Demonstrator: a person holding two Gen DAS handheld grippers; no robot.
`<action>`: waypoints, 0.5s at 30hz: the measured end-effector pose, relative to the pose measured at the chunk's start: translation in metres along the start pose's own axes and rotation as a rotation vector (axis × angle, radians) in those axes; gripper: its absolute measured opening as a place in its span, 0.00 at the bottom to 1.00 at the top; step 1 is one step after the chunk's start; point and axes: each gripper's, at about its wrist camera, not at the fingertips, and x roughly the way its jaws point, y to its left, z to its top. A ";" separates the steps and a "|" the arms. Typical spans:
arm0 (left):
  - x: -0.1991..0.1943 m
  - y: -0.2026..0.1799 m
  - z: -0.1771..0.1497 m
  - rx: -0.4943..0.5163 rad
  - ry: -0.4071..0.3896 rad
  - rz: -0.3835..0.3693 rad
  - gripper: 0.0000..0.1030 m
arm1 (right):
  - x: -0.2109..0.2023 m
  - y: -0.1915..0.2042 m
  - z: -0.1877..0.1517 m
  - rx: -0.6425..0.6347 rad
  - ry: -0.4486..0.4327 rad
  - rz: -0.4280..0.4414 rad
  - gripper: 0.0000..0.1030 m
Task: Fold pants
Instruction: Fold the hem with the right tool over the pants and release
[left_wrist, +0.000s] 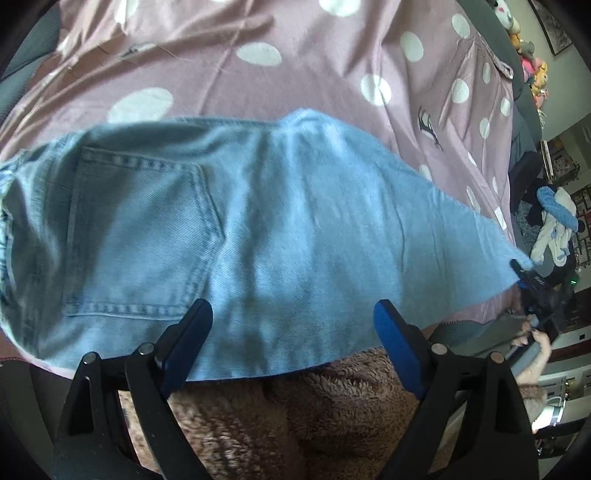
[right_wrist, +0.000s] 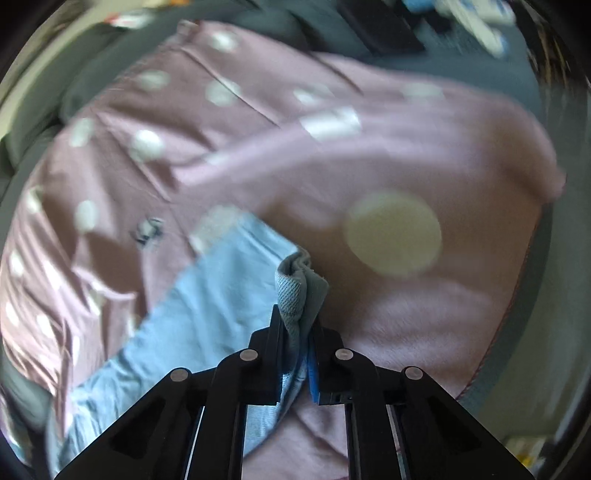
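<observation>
While the jeans lie flat on the dotted bedspread, the left gripper hangs spread wide above their near edge, gripping nothing; the right gripper is clamped on a bunched denim corner

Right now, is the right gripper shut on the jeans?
Shut: the right gripper pinches a bunched corner of the jeans between its fingers.

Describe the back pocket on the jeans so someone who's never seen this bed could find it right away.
Start from the pink bedspread with white dots; the light blue jeans lie across its near edge. The back pocket sits toward their left end, a stitched five-sided patch, the only outlined shape on otherwise plain denim.
</observation>
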 end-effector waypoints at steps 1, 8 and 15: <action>-0.004 0.002 0.002 -0.006 -0.013 0.006 0.86 | -0.013 0.014 0.001 -0.051 -0.033 0.014 0.10; -0.022 0.016 0.007 -0.048 -0.073 0.009 0.86 | -0.083 0.125 -0.007 -0.348 -0.111 0.246 0.10; -0.024 0.027 0.008 -0.078 -0.077 0.023 0.86 | -0.074 0.235 -0.077 -0.692 0.079 0.441 0.10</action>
